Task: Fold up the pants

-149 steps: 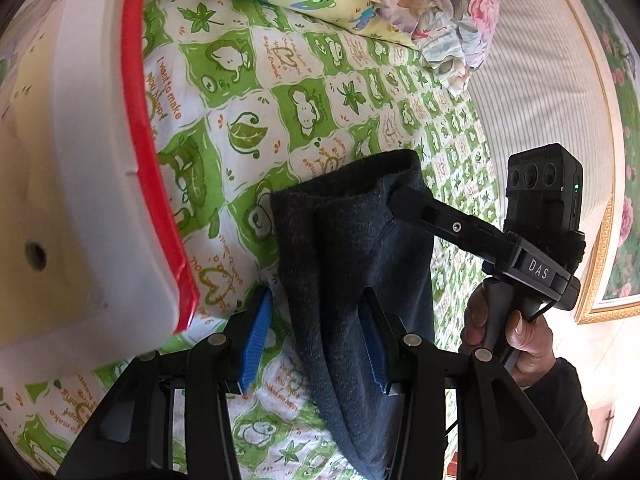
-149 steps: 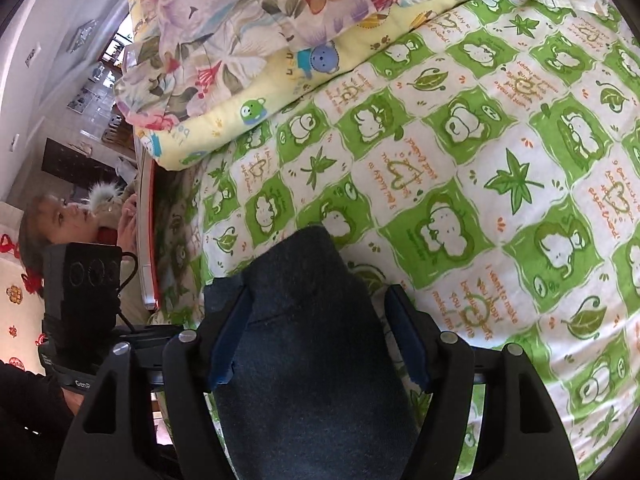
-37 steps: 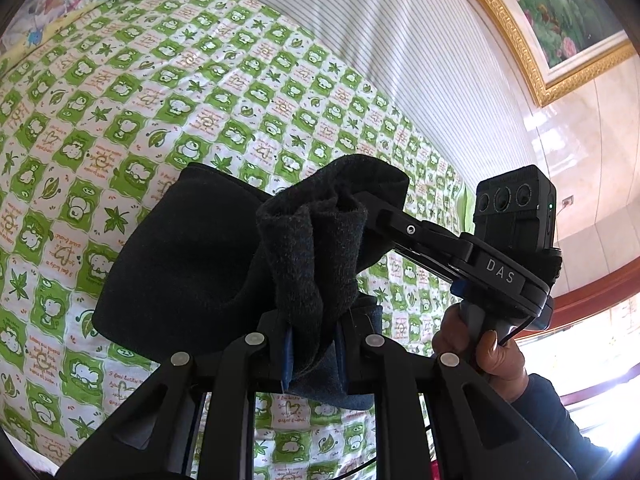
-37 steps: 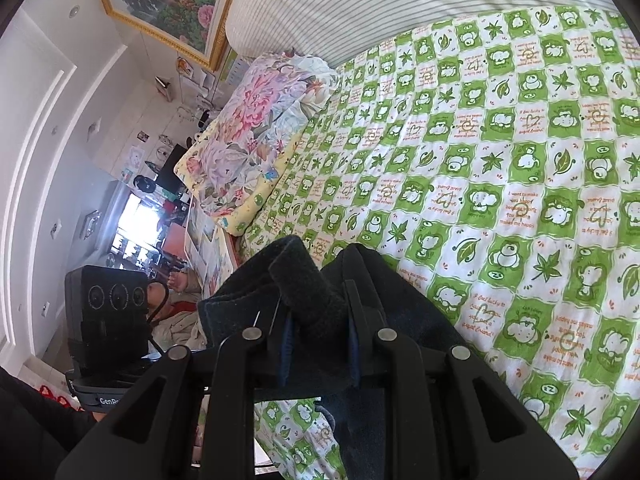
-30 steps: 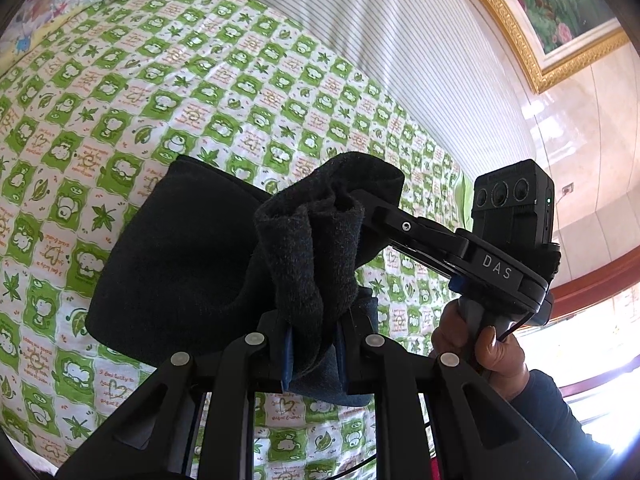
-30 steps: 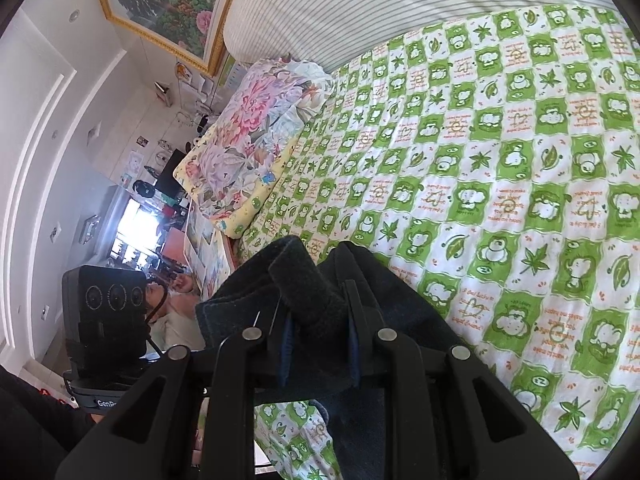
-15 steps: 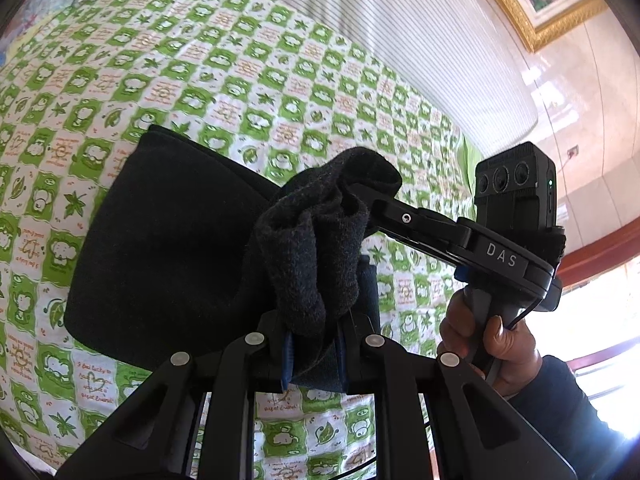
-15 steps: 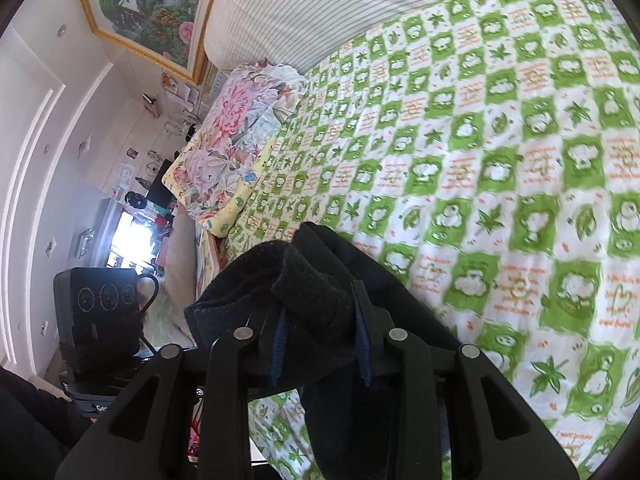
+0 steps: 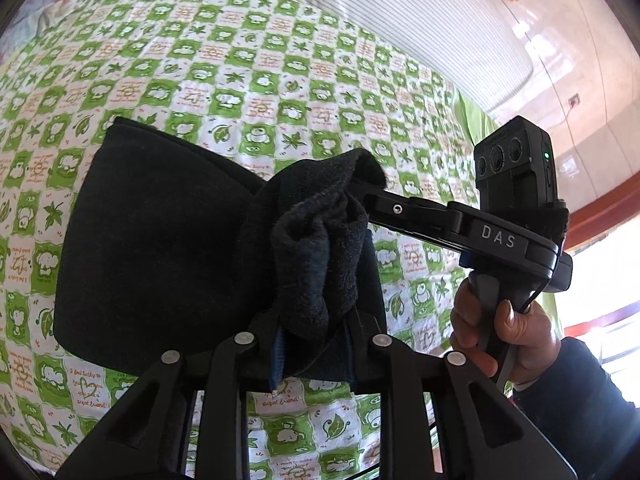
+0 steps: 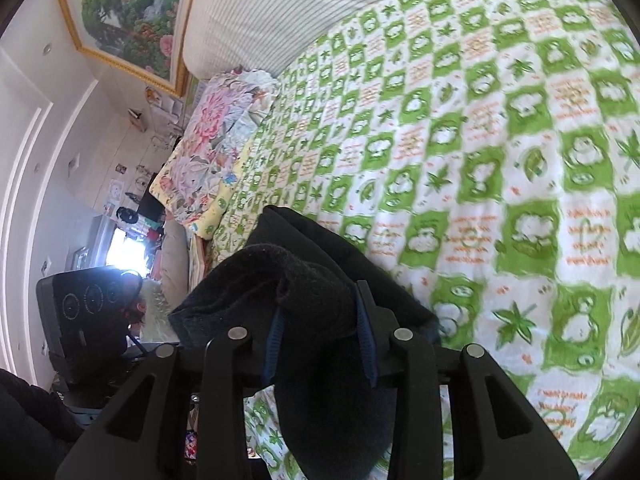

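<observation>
Both fingers' gaps widened; pants (image 9: 168,240) bunched between, seemingly still pinched.

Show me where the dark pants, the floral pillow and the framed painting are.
dark pants (image 9: 160,240), left wrist view, flat folded part.
floral pillow (image 10: 212,152), right wrist view, top face.
framed painting (image 10: 132,4), right wrist view, canvas.

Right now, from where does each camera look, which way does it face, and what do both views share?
Left wrist: sits on the left tongs, looking down at the dark pants on the green checked bedspread; the right tongs and the hand show.
Right wrist: sits on the right tongs, facing the floral pillows; the left tongs' camera block shows.
Shared: pants, bedspread, striped headboard.
</observation>
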`<state>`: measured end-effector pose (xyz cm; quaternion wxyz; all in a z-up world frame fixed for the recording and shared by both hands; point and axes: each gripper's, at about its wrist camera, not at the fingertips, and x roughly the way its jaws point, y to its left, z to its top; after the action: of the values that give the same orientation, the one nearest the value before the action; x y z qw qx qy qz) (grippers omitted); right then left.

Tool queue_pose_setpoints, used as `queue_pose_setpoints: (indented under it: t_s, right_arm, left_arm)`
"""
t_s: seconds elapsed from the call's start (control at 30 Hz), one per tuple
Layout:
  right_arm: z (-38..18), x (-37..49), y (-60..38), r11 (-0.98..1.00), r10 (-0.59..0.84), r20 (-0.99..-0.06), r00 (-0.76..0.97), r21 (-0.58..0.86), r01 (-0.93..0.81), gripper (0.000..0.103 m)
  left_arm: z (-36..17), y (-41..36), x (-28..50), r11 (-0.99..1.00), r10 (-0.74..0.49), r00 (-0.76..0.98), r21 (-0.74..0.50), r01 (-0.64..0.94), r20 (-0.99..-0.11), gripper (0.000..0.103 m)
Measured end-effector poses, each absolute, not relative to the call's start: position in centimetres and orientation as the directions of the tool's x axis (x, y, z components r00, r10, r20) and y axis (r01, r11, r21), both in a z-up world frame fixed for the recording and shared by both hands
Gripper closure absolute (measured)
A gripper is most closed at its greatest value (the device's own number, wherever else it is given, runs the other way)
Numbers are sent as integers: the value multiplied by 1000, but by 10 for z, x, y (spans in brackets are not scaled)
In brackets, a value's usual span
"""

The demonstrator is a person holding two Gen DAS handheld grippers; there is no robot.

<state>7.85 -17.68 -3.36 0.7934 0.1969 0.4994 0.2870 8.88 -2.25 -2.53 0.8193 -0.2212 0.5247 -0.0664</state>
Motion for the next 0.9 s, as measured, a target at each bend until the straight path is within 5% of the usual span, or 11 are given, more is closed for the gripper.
queue_pose_setpoints:
  t_s: [0.33,0.47,0.6,0.9]
  right_arm:
    - [-35,56,-215,780,602,-673,429,611,-136,60]
    - [-31,39,-230,778,577,-661,479,623,-77,57]
    - [-24,26,-235,791,541,-670,508,611,-38,44]
    - [1,3,-223,833,440,-689,575,552,24,39]
  left_arm:
    - [-33,-43,95,891,-411,399,-454,-16,-820,50]
    - [-32,-49,95,895,-420,385,-446,24,-822,48]
    - [-31,-45,96,880,-454,369,-473,43,-811,48]
    - [-25,-7,83,861,-482,358,-507,27,-800,48]
